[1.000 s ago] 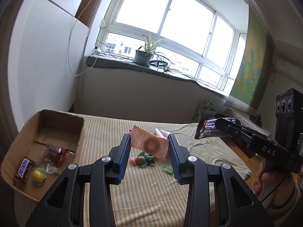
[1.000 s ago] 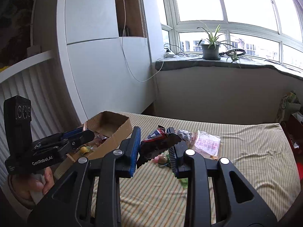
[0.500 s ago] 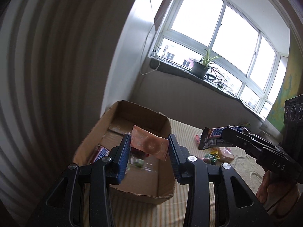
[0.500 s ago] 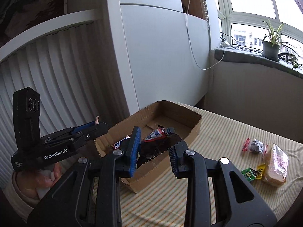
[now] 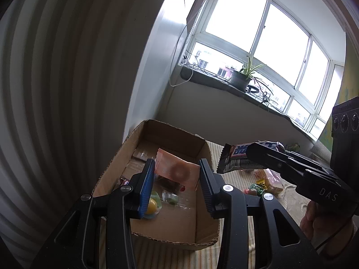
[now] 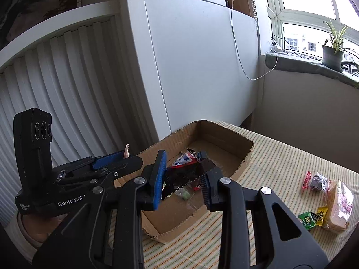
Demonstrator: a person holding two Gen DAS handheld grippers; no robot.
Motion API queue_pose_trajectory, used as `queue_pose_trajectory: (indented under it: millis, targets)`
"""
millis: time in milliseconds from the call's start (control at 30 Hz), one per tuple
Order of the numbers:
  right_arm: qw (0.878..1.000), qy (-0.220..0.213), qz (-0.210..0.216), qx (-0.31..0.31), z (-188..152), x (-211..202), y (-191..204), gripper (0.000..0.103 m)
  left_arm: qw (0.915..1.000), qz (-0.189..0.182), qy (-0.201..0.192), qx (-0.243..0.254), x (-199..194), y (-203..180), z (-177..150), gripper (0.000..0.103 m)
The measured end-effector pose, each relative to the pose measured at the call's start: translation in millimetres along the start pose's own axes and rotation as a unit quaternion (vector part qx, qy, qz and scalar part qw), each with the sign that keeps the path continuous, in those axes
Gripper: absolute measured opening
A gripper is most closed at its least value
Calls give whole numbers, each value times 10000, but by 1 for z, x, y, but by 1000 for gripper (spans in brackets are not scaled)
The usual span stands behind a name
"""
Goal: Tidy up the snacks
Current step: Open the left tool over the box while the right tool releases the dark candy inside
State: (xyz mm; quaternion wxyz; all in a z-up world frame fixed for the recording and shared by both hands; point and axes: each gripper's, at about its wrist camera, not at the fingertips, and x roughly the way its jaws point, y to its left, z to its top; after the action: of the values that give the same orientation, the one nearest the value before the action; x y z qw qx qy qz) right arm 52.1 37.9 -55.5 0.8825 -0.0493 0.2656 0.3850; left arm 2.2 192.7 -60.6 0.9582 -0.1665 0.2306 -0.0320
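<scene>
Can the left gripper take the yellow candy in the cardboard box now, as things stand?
Probably not yet. The left gripper is shut on the pink packet, so its jaws are occupied. The yellow candy lies uncovered on the floor of the open cardboard box, right below, so after releasing the packet it looks reachable.

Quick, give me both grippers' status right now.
Left gripper: closed on a pink snack packet, over the cardboard box.
Right gripper: closed on a dark candy bar, also over the box.

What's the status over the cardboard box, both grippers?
Left gripper shut on pink packet, over cardboard box. Right gripper shut on chocolate bar. Nothing in the way.
</scene>
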Motion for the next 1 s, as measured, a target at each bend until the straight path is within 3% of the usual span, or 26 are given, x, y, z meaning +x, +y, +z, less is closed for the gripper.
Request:
queue_pose_trajectory:
  millis: [200, 233, 267, 333, 367, 400, 1000]
  targets:
    - [9997, 200, 116, 57, 0, 32, -7, 30, 9996, 32, 256, -78, 19, 11, -8, 38]
    - [9994, 283, 166, 72, -1, 39, -8, 31, 9994, 62, 336, -60, 22, 13, -10, 38]
    - [9990, 392, 215, 83, -2, 46, -8, 40, 9992, 121, 389, -34, 25, 14, -12, 40]
    - [9992, 367, 127, 93, -5, 49, -8, 53, 9986, 309, 439, -5, 28, 17, -15, 62]
    - [9994, 312, 139, 98, -5, 47, -8, 53, 9984, 390, 405, 2, 27, 18, -17, 74]
    - [9994, 286, 137, 104, -5, 46, -8, 53, 9983, 457, 355, 15, 25, 19, -19, 75]
    - [9998, 108, -26, -158, -11, 13, 16, 54, 9961, 854, 30, -216, -19, 34, -15, 76]
